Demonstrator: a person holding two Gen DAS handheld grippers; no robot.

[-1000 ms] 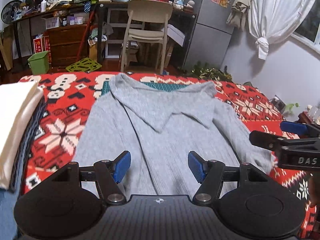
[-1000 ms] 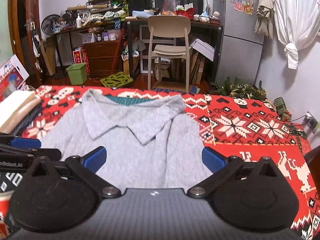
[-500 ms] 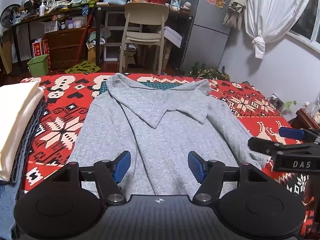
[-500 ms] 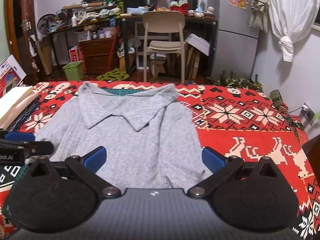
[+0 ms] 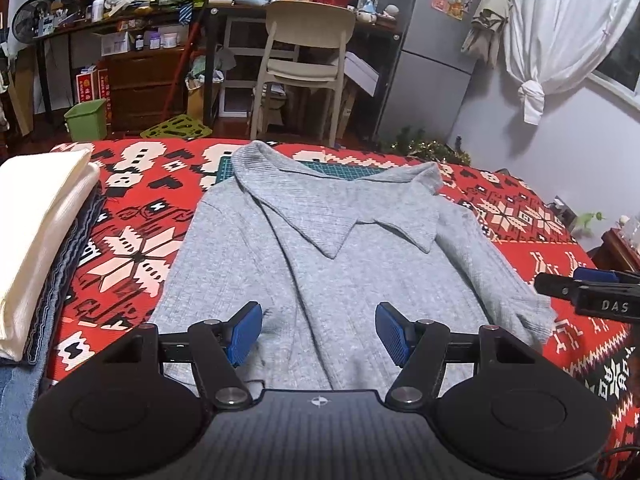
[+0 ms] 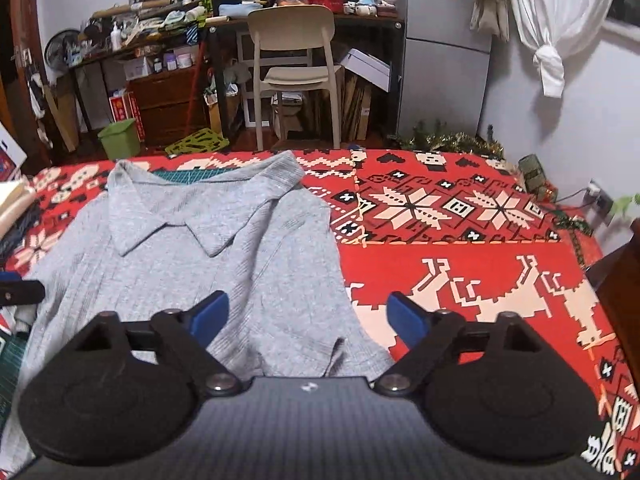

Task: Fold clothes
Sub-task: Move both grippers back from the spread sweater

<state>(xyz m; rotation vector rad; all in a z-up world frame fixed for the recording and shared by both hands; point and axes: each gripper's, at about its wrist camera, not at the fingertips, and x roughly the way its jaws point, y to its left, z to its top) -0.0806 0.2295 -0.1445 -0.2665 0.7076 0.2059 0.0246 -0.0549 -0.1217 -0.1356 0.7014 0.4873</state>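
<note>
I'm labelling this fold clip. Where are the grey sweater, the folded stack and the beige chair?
grey sweater (image 5: pixel 340 280): left wrist view, chest below the collar.
folded stack (image 5: pixel 36 216): left wrist view, cream top layer.
beige chair (image 6: pixel 294 28): right wrist view, backrest.

Grey ribbed collared sweater (image 5: pixel 340 264) lies flat on the red patterned cloth (image 6: pixel 460 272) covering the tabletop, collar toward the far edge, hem at the near edge. Green cutting mat (image 5: pixel 340 169) sits under the collar. Stack of folded cream and dark fabrics (image 5: pixel 36 240) at the left edge, left of the sweater. Right half of the tabletop carries only the cloth. Beige plastic chair (image 5: pixel 304 60) stands behind the far edge.
</note>
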